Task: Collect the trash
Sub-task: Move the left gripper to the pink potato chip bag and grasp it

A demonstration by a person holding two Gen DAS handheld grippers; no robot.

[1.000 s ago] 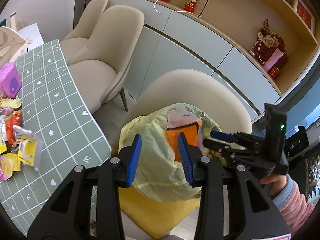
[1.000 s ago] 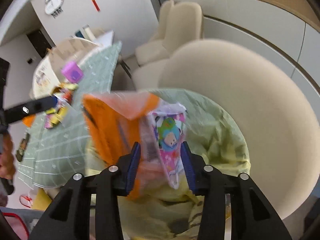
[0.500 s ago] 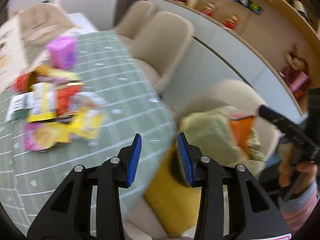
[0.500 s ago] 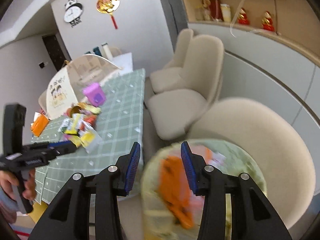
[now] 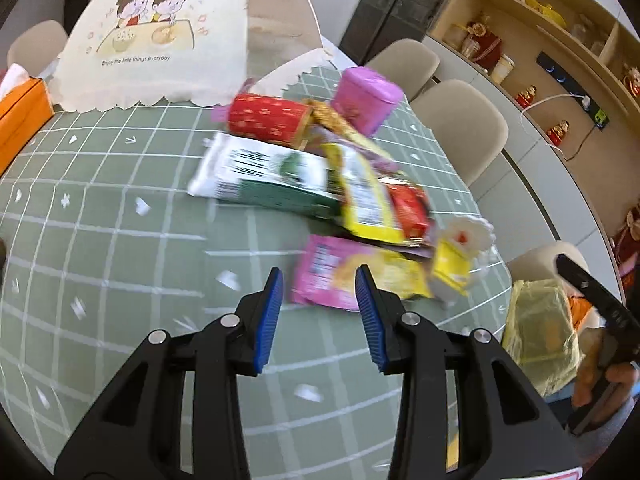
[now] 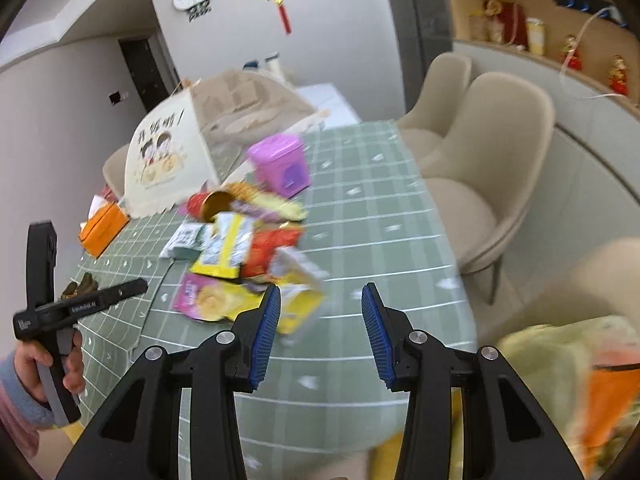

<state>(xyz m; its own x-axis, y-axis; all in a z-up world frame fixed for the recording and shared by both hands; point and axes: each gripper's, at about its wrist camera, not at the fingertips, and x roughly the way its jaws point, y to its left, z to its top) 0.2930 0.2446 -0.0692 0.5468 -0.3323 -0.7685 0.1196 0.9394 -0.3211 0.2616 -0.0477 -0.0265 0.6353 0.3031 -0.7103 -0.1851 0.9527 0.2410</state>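
Observation:
A heap of snack wrappers lies on the green checked table (image 5: pixel 100 248): a pink and yellow packet (image 5: pixel 344 276), a yellow one (image 5: pixel 364 196), a white and green box (image 5: pixel 260 176), a red tube (image 5: pixel 268 120). My left gripper (image 5: pixel 318 312) is open and empty, just short of the pink packet. My right gripper (image 6: pixel 320 328) is open and empty above the table edge, with the heap (image 6: pixel 240 252) ahead to its left. The yellow trash bag (image 5: pixel 540 332) with orange trash inside (image 6: pixel 612 396) sits on a chair at the right.
A purple box (image 5: pixel 366 100) stands behind the heap. A white food cover (image 5: pixel 160 36) and an orange tissue box (image 5: pixel 20 120) are at the far left. Beige chairs (image 6: pixel 488 152) line the table's right side.
Both grippers have swung away from the trash bag to the table. The right gripper let go of the orange and pink wrappers into the bag. The left now faces the heap.

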